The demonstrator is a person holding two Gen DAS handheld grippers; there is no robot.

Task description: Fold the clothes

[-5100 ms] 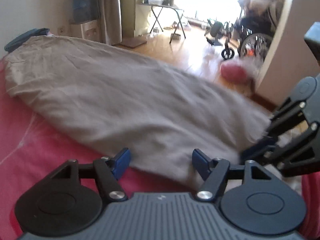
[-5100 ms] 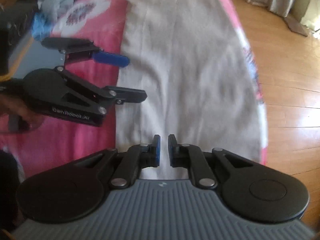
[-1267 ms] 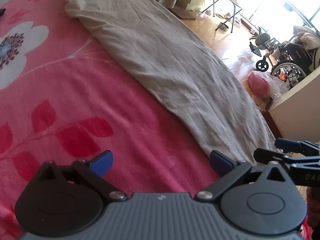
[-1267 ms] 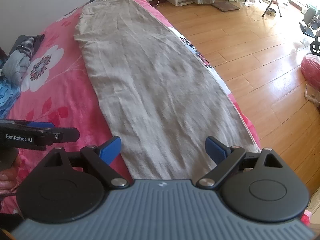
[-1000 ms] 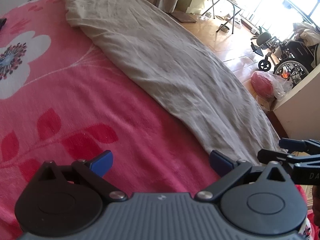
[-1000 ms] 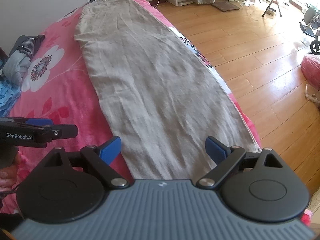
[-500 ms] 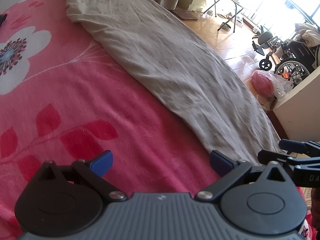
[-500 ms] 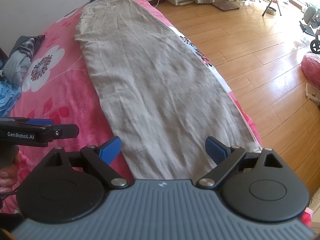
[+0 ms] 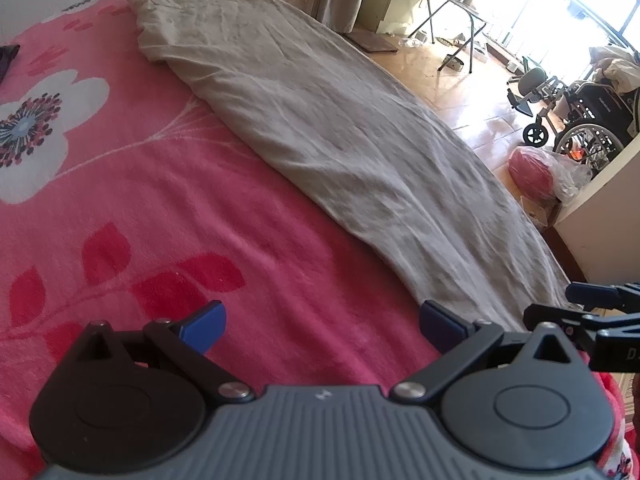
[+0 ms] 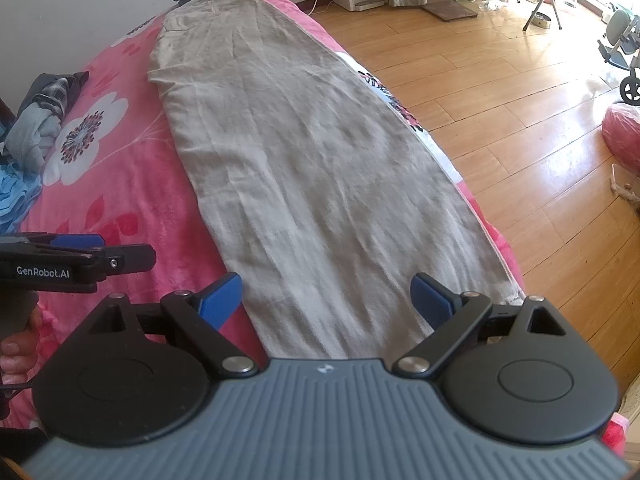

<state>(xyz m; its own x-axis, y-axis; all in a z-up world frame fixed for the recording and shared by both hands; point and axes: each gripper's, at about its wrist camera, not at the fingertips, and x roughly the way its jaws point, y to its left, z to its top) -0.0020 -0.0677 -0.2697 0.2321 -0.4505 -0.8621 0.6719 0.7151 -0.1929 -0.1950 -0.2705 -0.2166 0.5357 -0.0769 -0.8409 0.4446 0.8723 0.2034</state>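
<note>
**Both claws wide over the bed**

The left gripper (image 9: 322, 326) hovers with its jaws spread wide above the pink floral blanket (image 9: 120, 208), gripping nothing. Just right of it, the long beige garment (image 10: 304, 152) lies flat along the bed's edge, running away toward the wall. The right gripper (image 10: 326, 298) hangs over the garment's near end, jaws equally wide, empty.

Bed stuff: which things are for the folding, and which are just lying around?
For folding: long beige linen garment; left hand-held gripper; right hand-held gripper.

Lying about: crumpled blue-grey clothes; pink plastic bag; wheelchair.
</note>
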